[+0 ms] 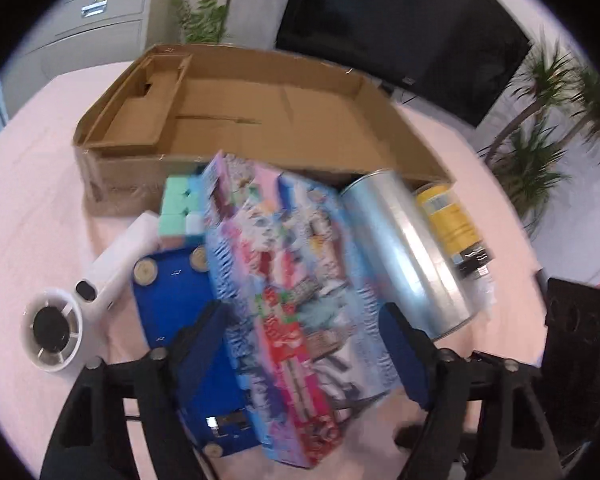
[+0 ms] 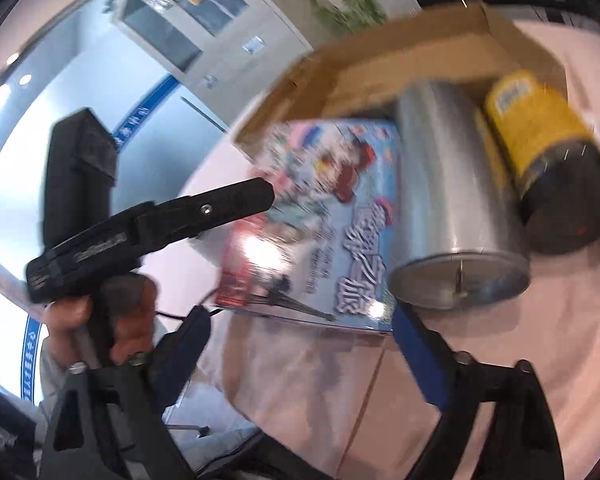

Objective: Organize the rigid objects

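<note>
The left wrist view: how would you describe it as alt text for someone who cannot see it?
The left gripper is open around a colorful picture box on a pink table. Beside the box lie a silver can, a yellow-labelled can, a blue tray and a white handheld fan; behind them stands an open cardboard box.

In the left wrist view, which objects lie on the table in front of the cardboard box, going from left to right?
White handheld fan → blue case → colourful box → silver can → yellow can. The green blocks overlap behind the case, so I leave them out.
</note>
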Demonstrator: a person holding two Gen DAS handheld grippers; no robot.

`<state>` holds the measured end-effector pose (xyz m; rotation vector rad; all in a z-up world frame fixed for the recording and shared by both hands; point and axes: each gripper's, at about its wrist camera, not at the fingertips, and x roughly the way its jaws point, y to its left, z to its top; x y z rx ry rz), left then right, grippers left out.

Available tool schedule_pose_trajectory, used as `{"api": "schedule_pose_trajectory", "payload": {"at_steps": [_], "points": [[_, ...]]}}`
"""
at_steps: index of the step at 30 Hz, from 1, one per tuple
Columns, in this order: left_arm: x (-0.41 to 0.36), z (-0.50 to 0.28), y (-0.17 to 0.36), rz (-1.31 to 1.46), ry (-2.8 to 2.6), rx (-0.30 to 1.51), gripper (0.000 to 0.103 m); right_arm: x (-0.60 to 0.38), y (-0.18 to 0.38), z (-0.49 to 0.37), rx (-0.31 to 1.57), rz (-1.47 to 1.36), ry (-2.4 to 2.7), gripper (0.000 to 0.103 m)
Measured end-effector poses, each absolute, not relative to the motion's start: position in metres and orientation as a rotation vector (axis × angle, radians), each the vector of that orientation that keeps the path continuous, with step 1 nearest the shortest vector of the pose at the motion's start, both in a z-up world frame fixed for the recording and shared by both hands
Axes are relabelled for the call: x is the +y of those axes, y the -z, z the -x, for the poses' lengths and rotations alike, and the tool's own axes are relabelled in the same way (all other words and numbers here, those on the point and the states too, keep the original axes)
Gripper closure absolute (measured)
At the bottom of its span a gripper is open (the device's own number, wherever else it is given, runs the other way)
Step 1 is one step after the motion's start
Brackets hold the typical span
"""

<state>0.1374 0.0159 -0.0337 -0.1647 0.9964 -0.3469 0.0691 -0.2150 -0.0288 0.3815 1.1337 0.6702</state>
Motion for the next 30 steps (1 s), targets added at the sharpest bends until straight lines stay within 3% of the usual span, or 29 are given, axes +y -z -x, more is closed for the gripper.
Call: {"api": "schedule_pose_trajectory", "payload": {"at_steps": [3, 4, 6, 10, 14, 21, 24, 30], "points": [[0.017, -0.133, 0.040, 0.164, 0.339, 1.016, 0.038, -0.212, 0.033, -0.073, 1.121, -0.391, -0.667, 0.031], [0.016, -0.129, 0.042, 0.153, 0.336, 1.022, 0.046, -0.209, 0.031, -0.071, 1.118, -0.393, -0.695, 0.040], [0.016, -0.119, 0.044, 0.140, 0.349, 1.037, 0.050, -0.198, 0.025, -0.063, 1.117, -0.366, -0.746, 0.046], [0.021, -0.099, 0.054, 0.175, 0.396, 1.089, 0.049, -0.186, 0.017, -0.046, 1.135, -0.276, -0.775, 0.046], [0.023, -0.103, 0.054, 0.201, 0.369, 1.085, 0.049, -0.214, 0.023, -0.054, 1.143, -0.288, -0.667, 0.037], [0.013, -0.112, 0.063, 0.182, 0.363, 1.112, 0.038, -0.222, 0.047, -0.083, 1.198, -0.223, -0.660, 0.034], [0.014, -0.109, 0.064, 0.169, 0.352, 1.087, 0.037, -0.210, 0.054, -0.081, 1.179, -0.198, -0.648, 0.024], [0.015, -0.091, 0.043, 0.148, 0.337, 0.983, 0.037, -0.191, 0.035, -0.051, 1.113, -0.106, -0.604, 0.027]]}}
